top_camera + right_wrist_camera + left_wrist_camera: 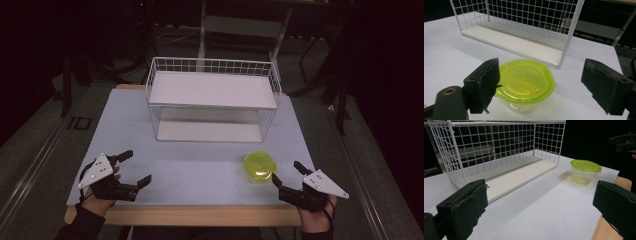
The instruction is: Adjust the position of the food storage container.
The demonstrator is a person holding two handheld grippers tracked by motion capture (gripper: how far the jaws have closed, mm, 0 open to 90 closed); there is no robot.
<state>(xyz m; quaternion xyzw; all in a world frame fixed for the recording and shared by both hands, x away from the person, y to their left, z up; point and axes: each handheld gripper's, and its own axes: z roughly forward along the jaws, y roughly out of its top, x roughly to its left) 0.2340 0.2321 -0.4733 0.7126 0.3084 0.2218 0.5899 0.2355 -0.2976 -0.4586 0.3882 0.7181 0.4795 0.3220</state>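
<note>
A small clear tub with a yellow-green lid (259, 166) stands on the white table, right of centre near the front; it shows in the left gripper view (585, 171) and close up in the right gripper view (525, 83). My right gripper (287, 172) is open just right of the tub, its jaws spread wide, the left pad (485, 83) beside the lid. My left gripper (135, 167) stands open at the front left, holding nothing, far from the tub.
A white wire shelf rack (212, 100) with a top board and a bottom board stands at the back middle of the table (200, 165). The table's wooden front edge (200, 215) runs along the bottom. Dark floor and furniture legs surround the table.
</note>
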